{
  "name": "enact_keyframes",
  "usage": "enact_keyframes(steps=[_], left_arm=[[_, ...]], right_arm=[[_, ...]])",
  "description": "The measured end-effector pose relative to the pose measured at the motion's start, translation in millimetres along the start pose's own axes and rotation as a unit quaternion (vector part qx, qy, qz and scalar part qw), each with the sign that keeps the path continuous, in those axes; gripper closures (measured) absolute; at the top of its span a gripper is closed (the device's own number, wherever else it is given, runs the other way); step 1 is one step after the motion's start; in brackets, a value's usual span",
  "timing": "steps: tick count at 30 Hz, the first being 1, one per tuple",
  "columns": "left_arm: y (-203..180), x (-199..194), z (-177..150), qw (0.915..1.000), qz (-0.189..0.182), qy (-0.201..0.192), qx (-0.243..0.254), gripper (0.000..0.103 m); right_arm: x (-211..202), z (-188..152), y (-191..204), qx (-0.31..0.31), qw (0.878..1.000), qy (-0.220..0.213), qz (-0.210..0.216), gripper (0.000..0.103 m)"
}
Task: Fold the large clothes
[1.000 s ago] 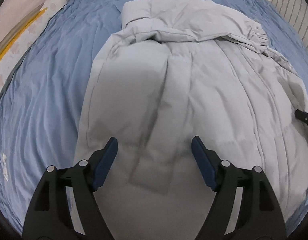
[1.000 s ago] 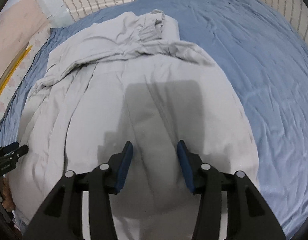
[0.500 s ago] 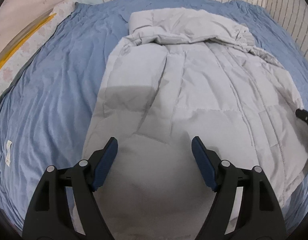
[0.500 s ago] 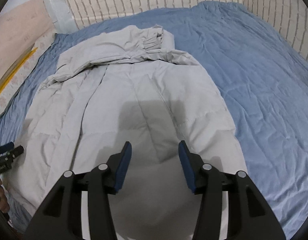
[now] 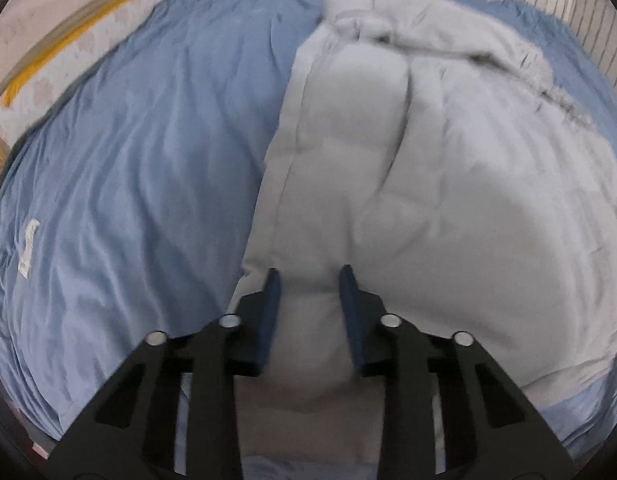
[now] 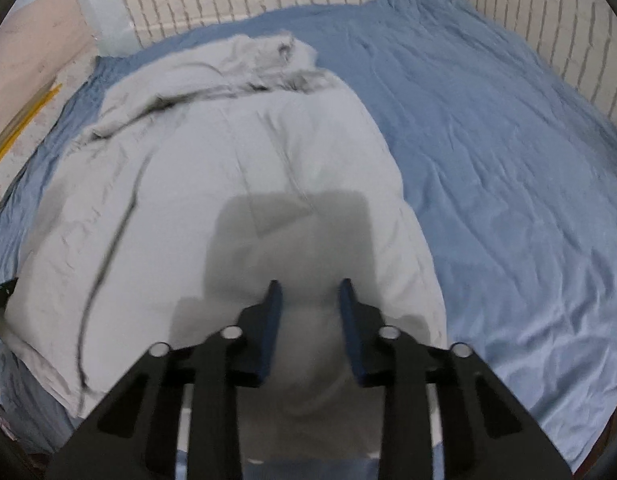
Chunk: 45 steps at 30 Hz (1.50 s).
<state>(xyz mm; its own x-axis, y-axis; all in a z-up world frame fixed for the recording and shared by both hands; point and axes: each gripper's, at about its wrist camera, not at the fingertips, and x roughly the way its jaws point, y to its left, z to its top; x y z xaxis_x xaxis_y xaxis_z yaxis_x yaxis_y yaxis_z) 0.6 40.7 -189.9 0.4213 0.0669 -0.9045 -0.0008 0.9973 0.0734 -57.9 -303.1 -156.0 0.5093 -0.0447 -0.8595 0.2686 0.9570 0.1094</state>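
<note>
Both grippers have drawn back to the near hem of the grey padded coat (image 5: 448,200); the left gripper (image 5: 308,280) and right gripper (image 6: 308,292) have just been closing and now pinch bunched fabric, ready, I judge, to fold it across the blue sheet (image 6: 508,160).

Both tongs have just been closing: left tongs (image 5: 308,276) & right tongs (image 6: 308,290) now pinch a bulge of the grey coat's (image 5: 448,200) near hem. Both views slid back toward that hem, w/ motion blur

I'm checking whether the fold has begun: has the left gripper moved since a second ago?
Yes. The left gripper has shifted toward the grey coat's left edge, bringing more blue sheet into view; its jaws have just been closing around the hem.
</note>
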Motion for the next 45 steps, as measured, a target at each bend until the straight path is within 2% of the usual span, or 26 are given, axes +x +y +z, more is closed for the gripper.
enact_keyframes(steps=[4,8,12,16,22,25,28,30,31,32,33,35,40,45], left_arm=[[2.9,23.0,-4.1,0.9998,-0.014,0.015,-0.004,0.075],[-8.6,39.1,1.2,0.9996,-0.002,0.019,0.020,0.075],[-7.4,53.4,9.2,0.9994,-0.025,0.022,0.013,0.076],[-8.7,47.4,6.6,0.9997,-0.015,0.015,0.015,0.076],[-8.2,28.2,-20.6,0.9998,-0.008,-0.003,0.015,0.077],[-17.7,28.0,-24.2,0.9998,-0.001,-0.009,0.019,0.077],[-19.7,28.5,-19.9,0.9999,-0.009,-0.007,0.005,0.077],[-15.3,21.5,-22.1,0.9998,-0.017,-0.013,-0.002,0.077],[-14.2,17.4,-23.4,0.9996,-0.021,-0.017,-0.004,0.073],[-12.1,13.4,-24.9,0.9995,-0.024,-0.021,-0.005,0.064],[-11.1,7.6,-27.0,0.9993,-0.024,-0.028,-0.006,0.058],[-6.6,-3.1,-31.3,0.9988,-0.013,-0.045,-0.010,0.035],[-2.0,-19.1,-28.1,0.9977,-0.004,-0.065,-0.022,0.032],[-4.8,-23.4,-29.3,0.9972,0.019,-0.071,-0.015,0.025]], right_arm=[[22.8,-2.5,-2.8,-0.003,1.000,0.021,0.007,0.080],[46.7,2.8,3.0,-0.023,0.999,0.031,0.000,0.080],[64.4,13.1,5.3,-0.027,0.999,0.040,0.011,0.080],[62.1,11.8,5.2,-0.029,0.999,0.041,0.009,0.080],[35.8,-17.9,-4.9,-0.029,0.999,0.032,0.000,0.080],[35.4,-21.9,-9.0,-0.029,0.999,0.026,-0.001,0.080],[37.7,-19.7,-9.0,-0.024,1.000,0.019,0.003,0.080],[28.6,-22.5,-10.6,-0.017,1.000,-0.005,0.015,0.076],[21.7,-26.4,-12.7,-0.013,0.999,-0.019,0.030,0.076],[17.4,-28.6,-14.0,-0.011,0.999,-0.029,0.039,0.071],[12.7,-31.6,-13.6,-0.012,0.998,-0.042,0.042,0.062],[2.4,-37.7,-12.4,-0.025,0.997,-0.063,0.026,0.055],[-14.5,-42.6,-3.8,-0.053,0.994,-0.094,0.010,0.042],[-21.6,-42.7,2.6,-0.068,0.993,-0.101,0.001,0.032]])
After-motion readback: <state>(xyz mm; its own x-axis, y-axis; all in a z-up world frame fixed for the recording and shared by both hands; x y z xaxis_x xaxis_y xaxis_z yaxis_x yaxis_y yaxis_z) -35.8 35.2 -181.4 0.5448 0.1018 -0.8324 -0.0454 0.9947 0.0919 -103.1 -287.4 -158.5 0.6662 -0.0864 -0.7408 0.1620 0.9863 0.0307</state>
